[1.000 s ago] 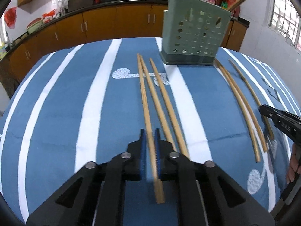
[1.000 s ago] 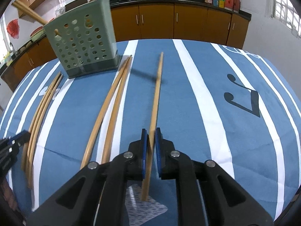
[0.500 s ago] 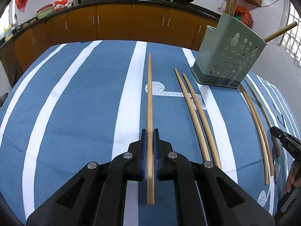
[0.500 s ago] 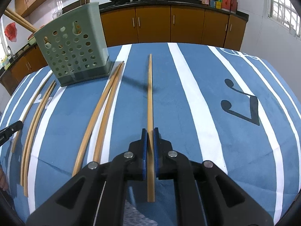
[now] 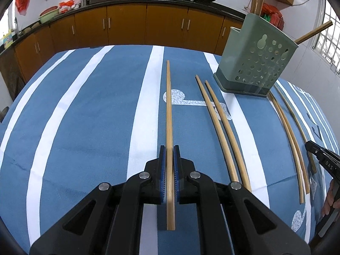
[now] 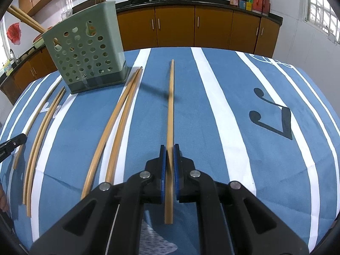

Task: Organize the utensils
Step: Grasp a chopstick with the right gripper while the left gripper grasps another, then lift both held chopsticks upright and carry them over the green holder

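My left gripper [image 5: 169,148] is shut on a long bamboo chopstick [image 5: 169,106] that runs straight ahead between the blue pads. Two more chopsticks [image 5: 221,131] lie on the striped cloth just to its right. The green perforated utensil holder [image 5: 255,63] stands at the far right with a few chopsticks poking out of it. My right gripper [image 6: 169,147] is shut on another chopstick [image 6: 170,97], held off the cloth and casting a shadow. In the right wrist view the holder [image 6: 85,57] stands far left, with a loose pair of chopsticks [image 6: 119,123] beside it.
Several more chopsticks [image 5: 291,138] lie past the holder, near the right gripper's tip [image 5: 323,159]; the same chopsticks [image 6: 40,127] lie beside the left gripper's tip [image 6: 12,142]. The blue and white tablecloth [image 5: 85,116] covers the table. Wooden cabinets [image 6: 191,27] line the back wall.
The left gripper swung left with its chopstick, away from the two beside it, then held still. The right gripper's chopstick straightened in the jaws and its view barely shifted.
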The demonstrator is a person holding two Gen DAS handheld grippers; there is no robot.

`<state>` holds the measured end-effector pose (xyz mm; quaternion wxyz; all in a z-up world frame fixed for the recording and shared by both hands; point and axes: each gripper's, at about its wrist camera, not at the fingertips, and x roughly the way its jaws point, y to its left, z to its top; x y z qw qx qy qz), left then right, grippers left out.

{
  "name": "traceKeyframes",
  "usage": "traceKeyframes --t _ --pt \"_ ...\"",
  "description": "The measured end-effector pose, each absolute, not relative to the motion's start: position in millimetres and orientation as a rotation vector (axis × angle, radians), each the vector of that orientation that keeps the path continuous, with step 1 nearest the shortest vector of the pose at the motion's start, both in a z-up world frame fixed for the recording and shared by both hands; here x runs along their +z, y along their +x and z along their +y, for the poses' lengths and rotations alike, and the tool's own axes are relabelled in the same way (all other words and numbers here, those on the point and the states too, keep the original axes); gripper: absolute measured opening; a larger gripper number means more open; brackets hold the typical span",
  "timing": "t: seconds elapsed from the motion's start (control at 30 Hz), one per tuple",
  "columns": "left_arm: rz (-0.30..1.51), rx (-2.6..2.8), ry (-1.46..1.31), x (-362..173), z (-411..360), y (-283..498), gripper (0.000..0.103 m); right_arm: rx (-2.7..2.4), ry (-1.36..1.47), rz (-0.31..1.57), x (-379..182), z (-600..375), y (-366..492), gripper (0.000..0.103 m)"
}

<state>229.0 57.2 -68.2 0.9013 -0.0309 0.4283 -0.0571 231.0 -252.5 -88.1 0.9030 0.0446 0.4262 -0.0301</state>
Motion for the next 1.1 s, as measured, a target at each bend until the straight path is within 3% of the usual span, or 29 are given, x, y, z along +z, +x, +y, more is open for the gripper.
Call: traceKeyframes --t 0.37,0.83,1.1 --pt "0.883 -0.116 -0.039 -60.0 59.3 224.5 0.007 -0.059 0.113 0.826 -65.2 -258.3 222.1 0.008" --pt "0.661 -0.127 -0.081 26.2 77.4 199.1 0.007 -0.078 0.137 0.555 25.6 -273.3 192.9 0.008" --pt "0.566 -0.127 -0.098 59.8 78.5 193.6 0.007 -0.083 0.138 0.49 45.4 -275.2 189.9 0.008"
